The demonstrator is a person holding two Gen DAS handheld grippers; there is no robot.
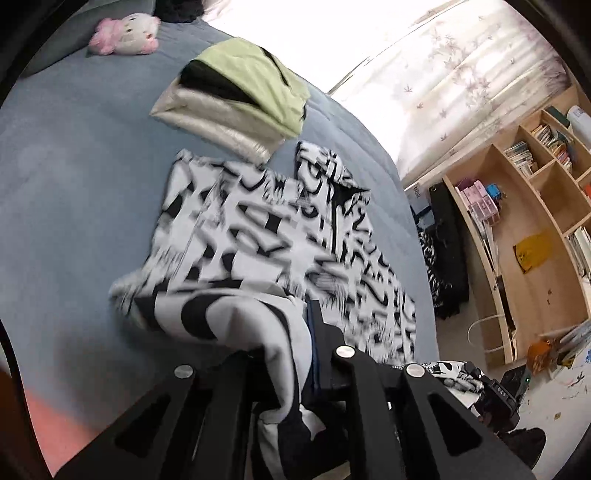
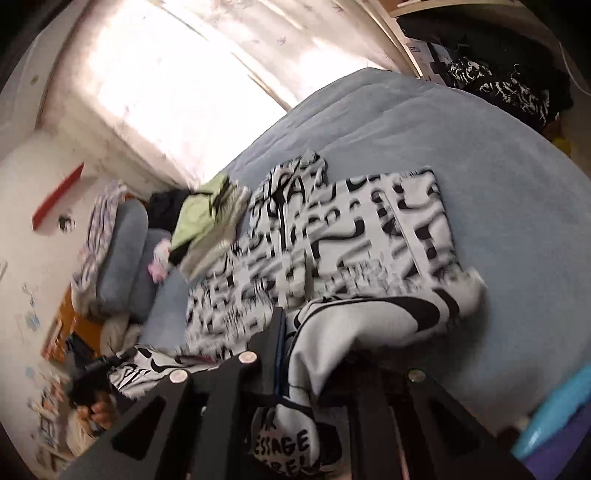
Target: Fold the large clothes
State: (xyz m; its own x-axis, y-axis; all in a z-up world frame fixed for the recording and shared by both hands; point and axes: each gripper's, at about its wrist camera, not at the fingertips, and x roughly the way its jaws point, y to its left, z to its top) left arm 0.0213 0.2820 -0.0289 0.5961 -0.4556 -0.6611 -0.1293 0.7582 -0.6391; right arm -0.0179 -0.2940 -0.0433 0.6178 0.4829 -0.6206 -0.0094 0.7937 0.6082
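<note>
Only the left wrist view shows the pale wooden bookshelf [image 1: 532, 206] and the pink-and-white plush toy [image 1: 125, 33]; only the right wrist view shows the red wall shelf [image 2: 57, 195]. A fold of the white hooded garment with black graffiti print [image 1: 258, 240] reads "ESSAGE" in the right view. The rest lies spread on the blue-grey bed cover [image 1: 74, 184]. The left gripper [image 1: 295, 332] and right gripper [image 2: 314, 332] are each clamped on a bunched edge of it.
</note>
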